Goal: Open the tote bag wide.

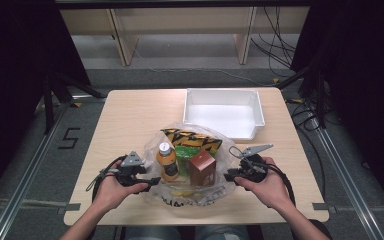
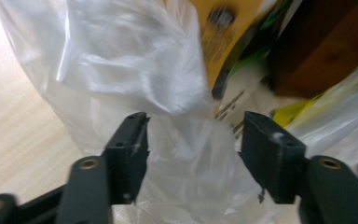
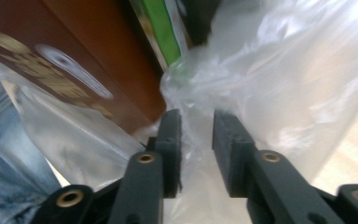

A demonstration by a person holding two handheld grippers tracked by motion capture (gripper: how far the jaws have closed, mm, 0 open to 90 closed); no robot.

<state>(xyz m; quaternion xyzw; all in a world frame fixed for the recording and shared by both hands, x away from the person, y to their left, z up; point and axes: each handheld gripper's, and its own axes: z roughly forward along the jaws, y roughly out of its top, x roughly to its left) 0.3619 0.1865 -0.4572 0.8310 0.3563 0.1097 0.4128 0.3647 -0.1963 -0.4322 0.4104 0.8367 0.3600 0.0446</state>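
Black jaws of left gripper (image 2: 193, 140) spread wide, bag (image 2: 135, 74) film loose between, pads off it. Right gripper (image 3: 196, 140) narrower, a gap to each pad, film bunched between but seemingly not pinched; released too.

Bag (image 1: 190, 192) at near middle of table (image 1: 130, 115), sagged open around bottle (image 1: 166, 162), brown box (image 1: 202, 168), green pack (image 1: 183, 159), yellow-black packet (image 1: 190, 138). White bin (image 1: 224, 112) well apart, beyond.

Risks, judged from here: with both sides let go, film slumps and hides contents; a careless closing snags only a thin fold, which slips or tears; a sideways tug tips upright bottle or box; film clinging to pads drags bag toward near edge.
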